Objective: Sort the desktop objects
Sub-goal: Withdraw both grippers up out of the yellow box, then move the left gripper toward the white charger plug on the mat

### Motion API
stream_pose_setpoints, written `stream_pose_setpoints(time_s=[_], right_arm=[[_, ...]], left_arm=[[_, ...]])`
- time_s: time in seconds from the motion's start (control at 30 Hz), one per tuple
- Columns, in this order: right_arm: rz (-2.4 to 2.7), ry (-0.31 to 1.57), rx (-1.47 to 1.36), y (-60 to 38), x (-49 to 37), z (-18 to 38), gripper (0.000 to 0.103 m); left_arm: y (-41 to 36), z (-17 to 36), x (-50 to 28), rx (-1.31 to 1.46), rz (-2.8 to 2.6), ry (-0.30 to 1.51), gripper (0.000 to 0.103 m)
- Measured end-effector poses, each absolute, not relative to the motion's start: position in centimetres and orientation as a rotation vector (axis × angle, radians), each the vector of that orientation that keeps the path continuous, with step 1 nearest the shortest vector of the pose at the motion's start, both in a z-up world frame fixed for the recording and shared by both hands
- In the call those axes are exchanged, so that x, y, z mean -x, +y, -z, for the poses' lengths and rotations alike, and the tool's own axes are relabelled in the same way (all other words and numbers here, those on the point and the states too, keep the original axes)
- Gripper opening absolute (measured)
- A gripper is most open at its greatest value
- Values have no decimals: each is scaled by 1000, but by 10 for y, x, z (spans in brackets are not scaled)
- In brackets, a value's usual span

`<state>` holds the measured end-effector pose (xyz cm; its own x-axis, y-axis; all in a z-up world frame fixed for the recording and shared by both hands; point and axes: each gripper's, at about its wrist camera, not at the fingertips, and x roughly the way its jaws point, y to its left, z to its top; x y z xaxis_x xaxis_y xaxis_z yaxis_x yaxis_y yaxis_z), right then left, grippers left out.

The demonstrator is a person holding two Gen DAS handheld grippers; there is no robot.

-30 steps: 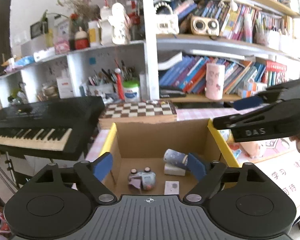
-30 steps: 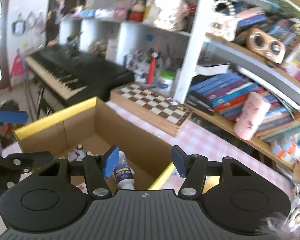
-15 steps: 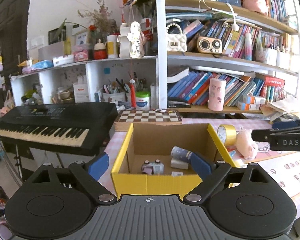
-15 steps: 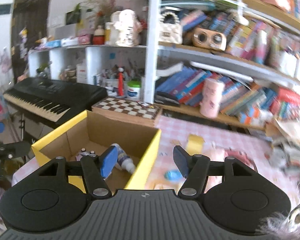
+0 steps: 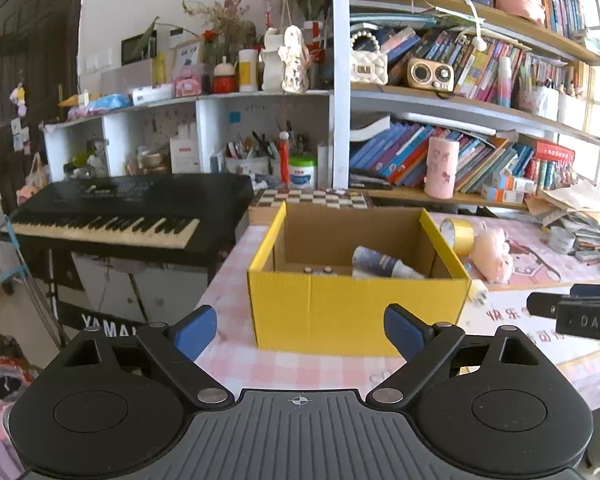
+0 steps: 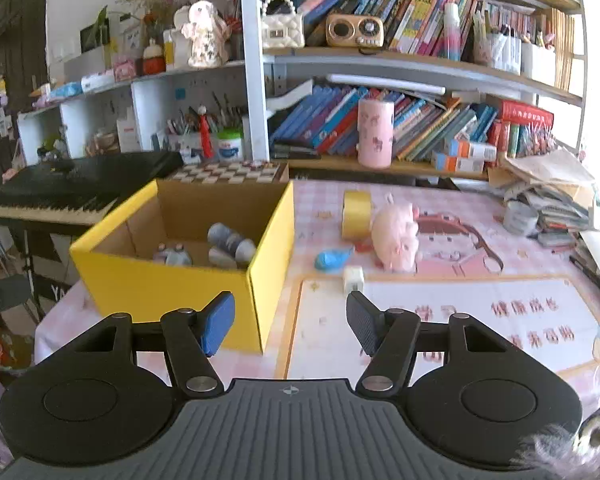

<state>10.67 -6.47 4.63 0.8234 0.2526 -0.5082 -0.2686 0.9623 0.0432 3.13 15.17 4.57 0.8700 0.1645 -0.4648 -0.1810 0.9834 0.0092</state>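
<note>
A yellow cardboard box (image 5: 356, 308) (image 6: 168, 284) stands on the pink checked table. Inside lie a blue-grey tube (image 5: 380, 263) (image 6: 232, 242) and a small grey toy (image 6: 174, 257). Right of the box lie a pink plush pig (image 6: 396, 236) (image 5: 494, 252), a yellow tape roll (image 6: 356, 214) (image 5: 456, 232), a blue fish-shaped item (image 6: 332, 260) and a white cube (image 6: 353, 279). My left gripper (image 5: 300, 330) is open and empty, in front of the box. My right gripper (image 6: 290, 326) is open and empty, near the box's front right corner; it also shows in the left wrist view (image 5: 580, 316).
A black keyboard (image 5: 128, 212) stands left of the table. A chessboard (image 6: 228, 172) lies behind the box. A pink cup (image 6: 375, 134) stands on the bookshelf ledge. A paper pile (image 6: 552, 196) sits at the table's right. A printed mat (image 6: 460, 320) covers the near right.
Both grippers have pulled back and away from the box, which now looks smaller and farther. The right gripper has swung right, bringing the table's loose objects into view.
</note>
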Motion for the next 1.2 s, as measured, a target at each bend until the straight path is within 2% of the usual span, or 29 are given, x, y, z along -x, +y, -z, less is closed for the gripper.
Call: stream_pose_setpoints(time_s=[0.93,1.2], right_arm=[[-326,629,142,-43,-53,-8,60],[-309,662,138,-48,-49,-2,65]], left_arm=[[120,-13,-5,11,-107,575,94],[118,-6,-8,14,-76,617,94]])
